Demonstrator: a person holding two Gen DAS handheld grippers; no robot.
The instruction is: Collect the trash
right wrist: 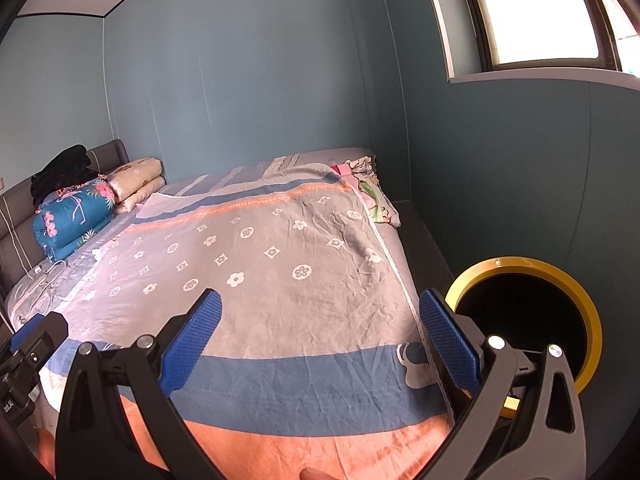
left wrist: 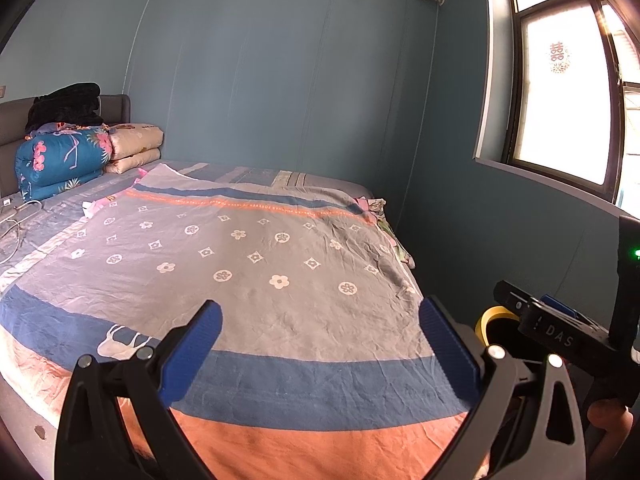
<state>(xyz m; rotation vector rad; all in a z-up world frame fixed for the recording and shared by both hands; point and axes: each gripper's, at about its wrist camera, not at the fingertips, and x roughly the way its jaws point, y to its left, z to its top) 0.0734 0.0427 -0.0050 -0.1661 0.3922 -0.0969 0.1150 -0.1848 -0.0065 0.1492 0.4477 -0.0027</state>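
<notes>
A trash bin with a yellow rim and black inside [right wrist: 524,316] stands on the floor right of the bed's foot; its rim also shows in the left wrist view [left wrist: 490,320]. My left gripper [left wrist: 320,340] is open and empty over the foot of the bed. My right gripper [right wrist: 320,340] is open and empty over the bed's right foot corner, its right finger just left of the bin. The right gripper's body shows in the left wrist view [left wrist: 560,332]. No loose trash is clearly seen on the patterned bedspread [left wrist: 240,264].
Folded quilts [left wrist: 64,160] and black clothes [left wrist: 66,106] are stacked at the headboard. White cables [left wrist: 16,216] lie at the bed's left edge. Crumpled cloth [right wrist: 368,192] sits at the far right bed edge. A window [left wrist: 568,100] is on the right wall.
</notes>
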